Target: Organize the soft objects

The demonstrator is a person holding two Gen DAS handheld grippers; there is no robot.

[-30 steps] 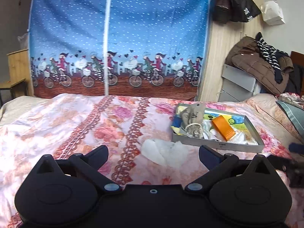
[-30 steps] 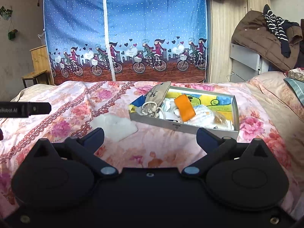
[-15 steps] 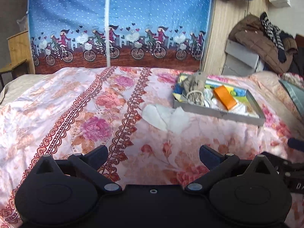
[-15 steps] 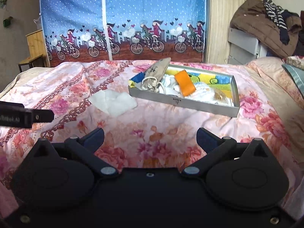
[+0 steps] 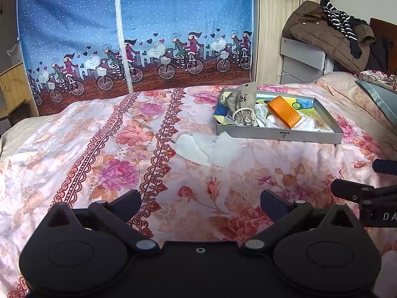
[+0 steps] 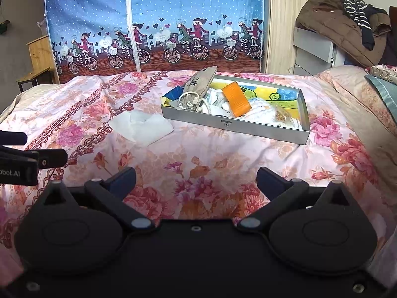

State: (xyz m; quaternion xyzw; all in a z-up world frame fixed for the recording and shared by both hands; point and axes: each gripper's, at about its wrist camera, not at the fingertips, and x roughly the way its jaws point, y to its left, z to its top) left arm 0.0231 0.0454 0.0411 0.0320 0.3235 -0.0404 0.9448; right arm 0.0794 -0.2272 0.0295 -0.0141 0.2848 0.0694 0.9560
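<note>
A grey shallow box [image 5: 280, 134] [image 6: 235, 125] sits on the floral bedspread, holding a beige drawstring pouch [image 5: 242, 104] [image 6: 198, 85], an orange flat item [image 5: 284, 111] [image 6: 235, 98] and white soft pieces. A white cloth [image 5: 206, 146] [image 6: 141, 126] lies loose on the bed just left of the box. My left gripper [image 5: 201, 204] is open and empty, well short of the cloth. My right gripper [image 6: 196, 182] is open too, nothing between its fingers, short of the box.
The bed [image 5: 111, 149] stretches left and forward. A blue wardrobe cover with cyclists [image 5: 134, 37] stands behind it. Coats [image 5: 330, 37] are piled on a grey unit at right, a wooden stand [image 5: 12, 87] at far left. Pillows [image 6: 379, 92] lie at right.
Both grippers have drawn back and risen, so more bedspread shows in front of them. The box and cloth now look farther away. Both stayed open.
</note>
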